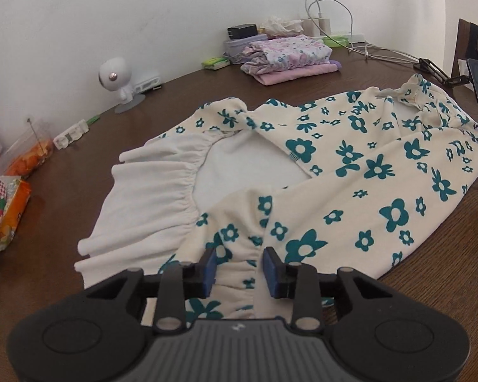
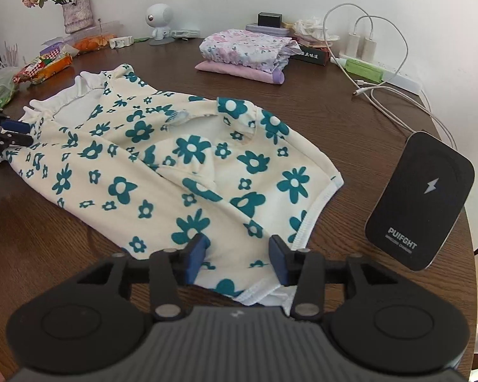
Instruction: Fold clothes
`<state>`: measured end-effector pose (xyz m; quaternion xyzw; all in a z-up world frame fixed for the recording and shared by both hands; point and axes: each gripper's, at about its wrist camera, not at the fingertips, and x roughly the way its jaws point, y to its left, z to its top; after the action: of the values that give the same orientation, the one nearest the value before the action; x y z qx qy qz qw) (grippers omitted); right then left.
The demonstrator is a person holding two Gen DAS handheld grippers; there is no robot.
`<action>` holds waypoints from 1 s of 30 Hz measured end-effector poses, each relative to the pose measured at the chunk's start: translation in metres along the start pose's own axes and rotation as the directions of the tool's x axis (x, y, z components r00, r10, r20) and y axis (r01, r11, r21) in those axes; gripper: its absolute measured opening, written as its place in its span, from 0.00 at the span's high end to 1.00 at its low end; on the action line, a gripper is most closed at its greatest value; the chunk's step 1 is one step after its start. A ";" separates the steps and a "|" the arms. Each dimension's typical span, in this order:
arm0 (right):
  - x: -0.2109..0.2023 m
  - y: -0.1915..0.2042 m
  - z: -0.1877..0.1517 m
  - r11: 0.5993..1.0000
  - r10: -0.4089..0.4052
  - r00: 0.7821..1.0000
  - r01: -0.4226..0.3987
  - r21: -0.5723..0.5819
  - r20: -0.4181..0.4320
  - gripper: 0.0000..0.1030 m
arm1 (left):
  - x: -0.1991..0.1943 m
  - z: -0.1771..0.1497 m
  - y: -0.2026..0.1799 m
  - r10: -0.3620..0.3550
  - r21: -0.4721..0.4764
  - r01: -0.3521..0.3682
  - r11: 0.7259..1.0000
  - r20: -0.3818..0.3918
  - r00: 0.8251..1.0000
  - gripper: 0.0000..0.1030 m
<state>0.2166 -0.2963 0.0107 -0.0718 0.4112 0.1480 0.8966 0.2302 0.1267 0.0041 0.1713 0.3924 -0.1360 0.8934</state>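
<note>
A cream garment with teal flowers is spread across the middle of the brown table. The left gripper is seen over its gathered waistband, the right gripper over the stitched hem; both pairs of jaws stand apart, unclamped. Folded clothes are stacked at the far side

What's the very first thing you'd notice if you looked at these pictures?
The cream clothes with big teal flowers, spread across the middle of the dark round table. Close up front, the right tool hangs open over the hem, with a black charger lying to its right. Behind, near the wall, sits a folded purple pile.
</note>
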 end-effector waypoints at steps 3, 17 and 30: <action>0.002 0.003 -0.002 1.000 -0.008 1.000 0.008 0.006 0.007 0.46 | -0.002 -0.005 -0.005 0.023 0.018 -0.023 1.000 0.025 0.999 0.68; -0.015 0.097 0.042 0.970 0.216 0.962 -0.193 -0.147 0.166 0.46 | -0.051 0.032 -0.059 -0.105 0.068 0.093 0.993 0.207 0.973 0.40; 0.037 0.151 0.044 0.972 0.186 0.980 -0.174 -0.160 0.066 0.91 | 0.007 0.032 -0.108 -0.157 0.135 0.146 0.980 0.073 0.985 0.98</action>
<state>0.2218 -0.1349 0.0101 -0.0969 0.3669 0.2628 0.8871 0.2148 0.0149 -0.0024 0.1926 0.3573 -0.2357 0.8830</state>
